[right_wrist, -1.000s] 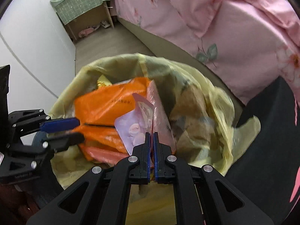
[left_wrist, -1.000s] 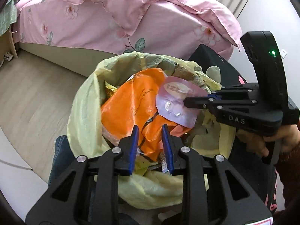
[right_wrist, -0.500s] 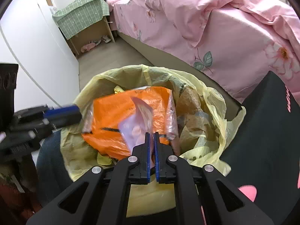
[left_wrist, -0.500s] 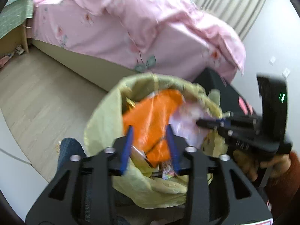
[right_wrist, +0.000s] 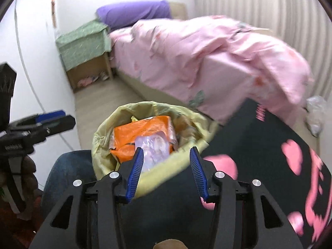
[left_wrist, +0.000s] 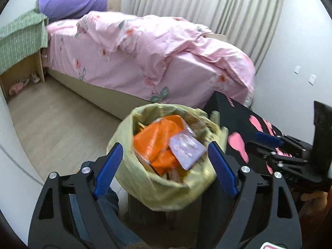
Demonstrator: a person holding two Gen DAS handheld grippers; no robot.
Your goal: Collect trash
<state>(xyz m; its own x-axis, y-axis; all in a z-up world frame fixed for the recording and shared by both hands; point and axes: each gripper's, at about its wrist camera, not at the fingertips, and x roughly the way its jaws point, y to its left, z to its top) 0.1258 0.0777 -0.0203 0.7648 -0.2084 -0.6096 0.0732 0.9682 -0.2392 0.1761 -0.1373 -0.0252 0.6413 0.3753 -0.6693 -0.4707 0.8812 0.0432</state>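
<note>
A yellow trash bag [left_wrist: 166,191] [right_wrist: 103,137] stands full below both grippers. On top of its contents lie an orange plastic bag [left_wrist: 153,137] [right_wrist: 143,128] and a pale purple wrapper [left_wrist: 186,148] [right_wrist: 155,145]. My left gripper [left_wrist: 165,166] hangs above the bag's near rim, its jaws opening wide, nothing between the pads. My right gripper [right_wrist: 167,170] is also above the near rim, jaws opening, the purple wrapper lying free in the bag. Each gripper shows in the other's view, the right gripper [left_wrist: 269,143] at the right and the left gripper [right_wrist: 51,120] at the left.
A bed with a pink floral duvet [left_wrist: 155,47] fills the background, a purple pillow [left_wrist: 72,4] at its head. A green-covered bedside shelf [right_wrist: 85,41] stands by the wall. A black cloth with pink shapes [right_wrist: 290,161] lies right of the bag. Crumpled clear plastic [right_wrist: 315,112] sits on the floor.
Both grippers have opened and pulled up and back from the bag. The right one let go of the purple wrapper, which now lies on the orange bag.
</note>
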